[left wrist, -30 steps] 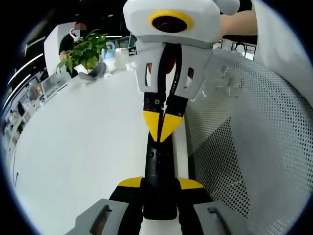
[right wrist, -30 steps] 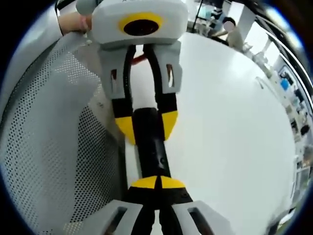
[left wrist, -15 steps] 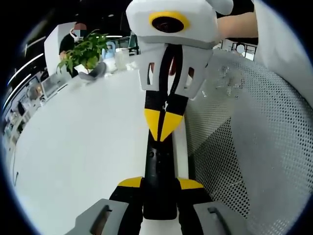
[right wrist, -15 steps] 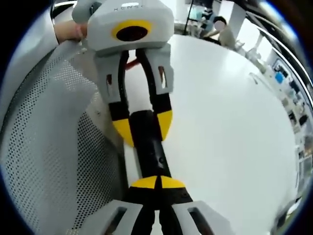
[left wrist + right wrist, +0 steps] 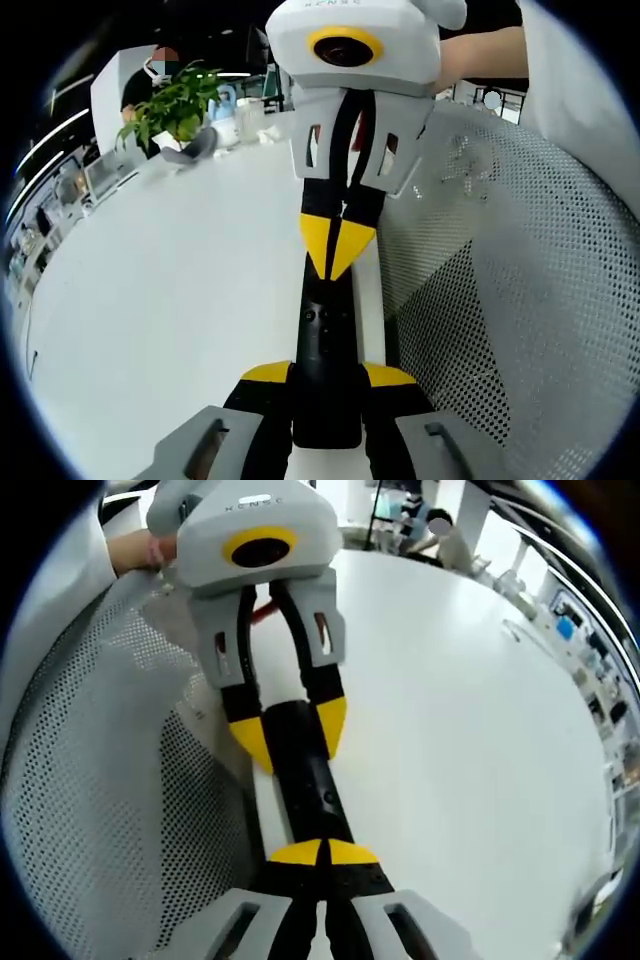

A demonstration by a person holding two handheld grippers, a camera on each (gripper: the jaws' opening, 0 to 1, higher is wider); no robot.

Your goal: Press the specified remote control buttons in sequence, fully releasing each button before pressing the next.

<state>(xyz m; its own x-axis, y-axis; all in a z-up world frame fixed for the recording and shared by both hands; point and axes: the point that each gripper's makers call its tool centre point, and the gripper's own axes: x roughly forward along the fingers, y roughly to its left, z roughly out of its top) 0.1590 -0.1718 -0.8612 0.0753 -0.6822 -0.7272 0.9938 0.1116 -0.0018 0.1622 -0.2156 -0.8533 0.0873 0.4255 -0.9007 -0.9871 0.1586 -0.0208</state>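
A slim black remote [image 5: 325,340] is clamped between the yellow tips of my left gripper [image 5: 328,375], which is shut on its near end. My right gripper [image 5: 335,255] comes in from the top of the left gripper view, shut, its joined yellow tips pointing down at the remote's far part, just beyond a small round button [image 5: 318,315]. Whether the tips touch the remote I cannot tell. In the right gripper view my right gripper [image 5: 320,853] is shut over the remote [image 5: 310,780], and the left gripper [image 5: 290,735] grips it from the far side.
A white round table [image 5: 170,300] lies beneath the remote. A white perforated mesh surface [image 5: 520,300] rises close beside it. A potted plant [image 5: 175,105] and small items stand at the table's far edge. A person's hand [image 5: 485,50] holds the right gripper.
The right gripper's shut tips have drawn back a little along the remote, away from the left gripper. The left gripper keeps its hold.
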